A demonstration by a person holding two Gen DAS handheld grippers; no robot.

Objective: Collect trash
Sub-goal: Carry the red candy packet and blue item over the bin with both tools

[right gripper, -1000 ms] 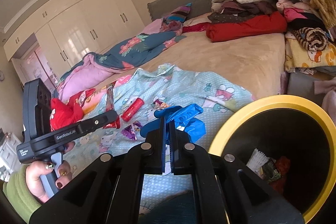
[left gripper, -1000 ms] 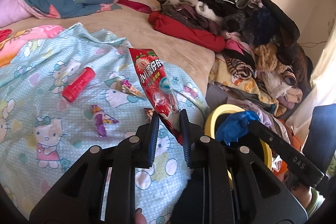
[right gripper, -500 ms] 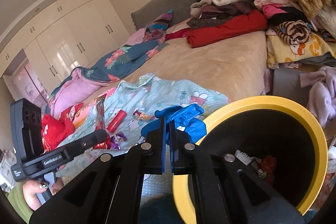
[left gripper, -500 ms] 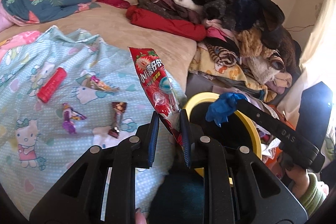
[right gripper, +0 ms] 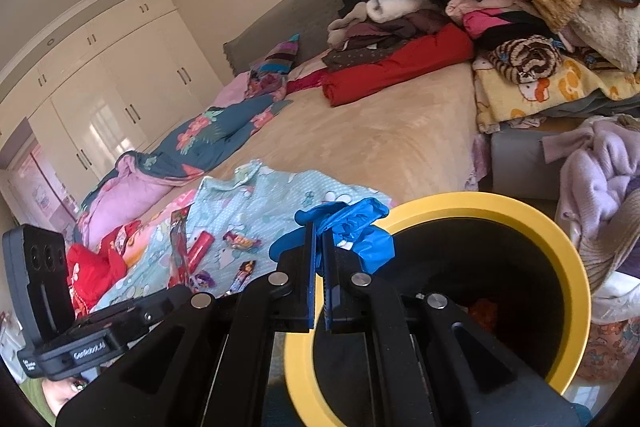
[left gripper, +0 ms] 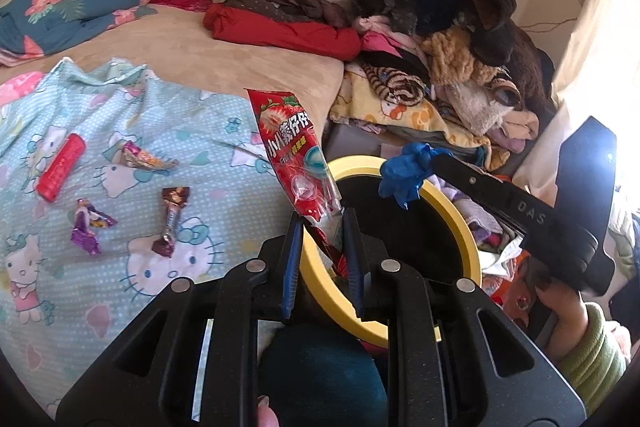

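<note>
The left gripper (left gripper: 322, 223) pinches the lower end of a red wrapper (left gripper: 294, 155), which stands up over the near rim of the yellow bin (left gripper: 470, 247). To its right, the right gripper (right gripper: 319, 227), jaws nearly closed, clamps a blue glove (right gripper: 352, 227) above the bin's rim; something red, perhaps trash, lies inside.

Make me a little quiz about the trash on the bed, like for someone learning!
1. True or false: the left gripper holds a red snack bag.
2. What colour is the glove in the right gripper?
3. Where is the red tube? A) in the bin B) on the blanket

Key: 1 true. 2 blue. 3 B.
</note>
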